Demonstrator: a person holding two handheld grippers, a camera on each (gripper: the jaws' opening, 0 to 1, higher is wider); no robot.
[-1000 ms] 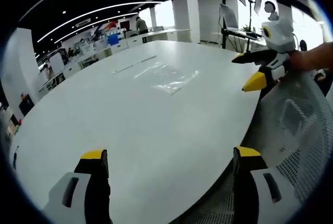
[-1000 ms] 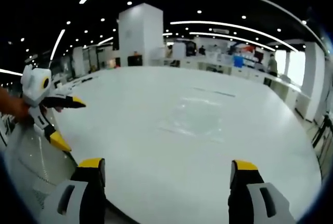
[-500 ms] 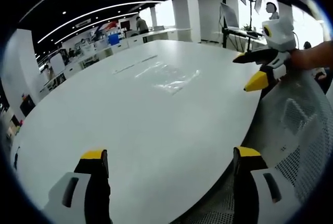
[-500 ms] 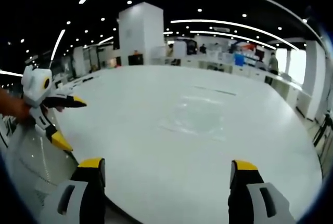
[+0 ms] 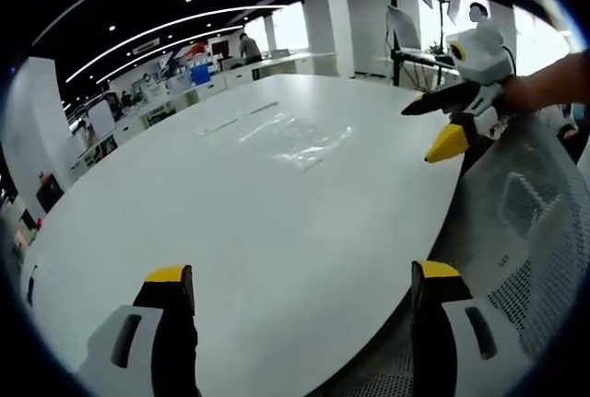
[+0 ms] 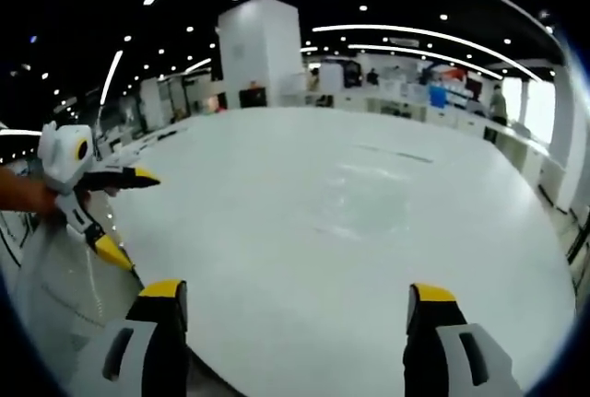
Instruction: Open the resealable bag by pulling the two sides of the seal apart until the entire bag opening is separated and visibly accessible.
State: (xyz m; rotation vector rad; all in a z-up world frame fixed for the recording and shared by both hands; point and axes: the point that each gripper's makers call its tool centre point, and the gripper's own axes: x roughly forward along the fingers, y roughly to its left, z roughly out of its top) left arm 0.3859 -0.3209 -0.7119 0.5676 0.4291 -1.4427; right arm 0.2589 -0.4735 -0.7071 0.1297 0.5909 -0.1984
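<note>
Clear resealable bag [image 5: 297, 137] flat mid-surface [image 5: 230, 231], seal looks closed, faint in right gripper view [image 6: 355, 208]. Well apart from both. Left hand-held gripper [image 5: 300, 282] jaws spread wide, holding nothing, over near edge. Right hand-held gripper [image 6: 293, 300] same, spread, nothing between. Mesh chair [image 5: 525, 222] just beside surface edge.

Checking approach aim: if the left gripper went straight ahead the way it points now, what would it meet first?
Probably the bare white table; the left gripper, jaws open, points across it. The clear resealable bag lies farther on.

bag [image 6: 355, 204] seal indistinct (clear film), distant desks [image 5: 175, 79] blurred
</note>
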